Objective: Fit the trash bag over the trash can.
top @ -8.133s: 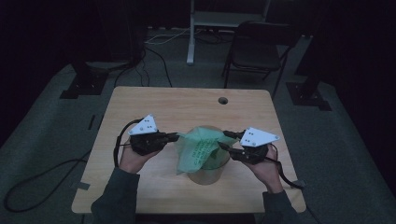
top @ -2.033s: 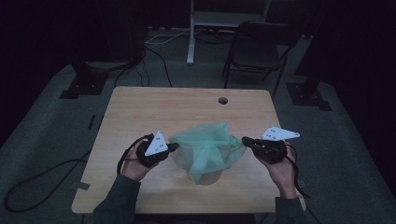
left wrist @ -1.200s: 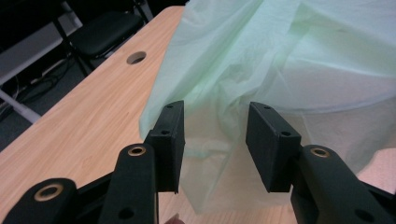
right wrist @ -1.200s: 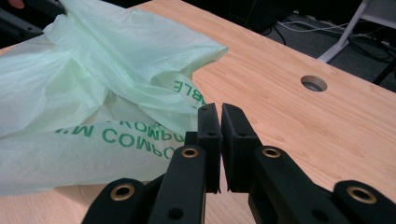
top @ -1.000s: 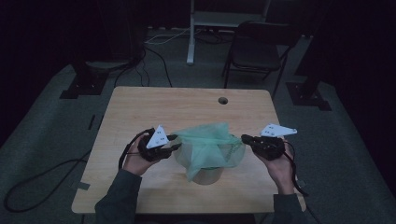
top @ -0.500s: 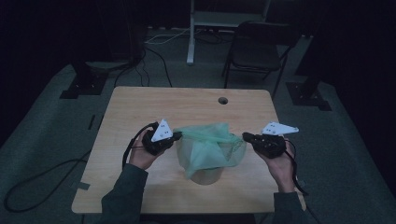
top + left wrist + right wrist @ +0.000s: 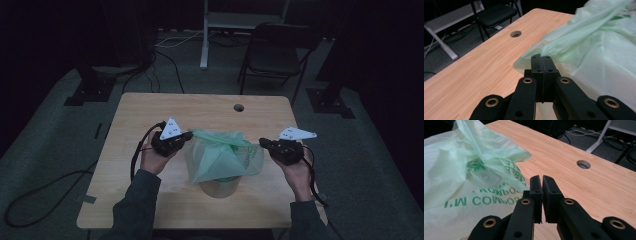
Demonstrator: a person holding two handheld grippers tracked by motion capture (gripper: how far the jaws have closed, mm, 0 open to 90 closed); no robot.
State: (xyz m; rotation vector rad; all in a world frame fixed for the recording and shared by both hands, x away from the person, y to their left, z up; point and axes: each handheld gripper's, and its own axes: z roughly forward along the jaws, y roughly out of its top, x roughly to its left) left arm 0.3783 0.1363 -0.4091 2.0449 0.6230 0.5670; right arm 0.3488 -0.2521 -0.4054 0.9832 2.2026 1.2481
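Stretching: high view, bag [image 7: 225,157] now taut over tub [image 7: 218,186] at table [image 7: 150,115] centre; left gripper [image 7: 186,136] has risen since a second ago.
Left gripper view: jaws clenched on bag hem.
Right gripper view: right gripper [image 7: 541,180] nearly closed; grasp on film uncertain.
Meaning: lining underway, likely.

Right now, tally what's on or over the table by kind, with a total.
Green plastic bag: 1
Round container under the bag: 1
Handheld grippers, left gripper and right gripper: 2
Total: 4
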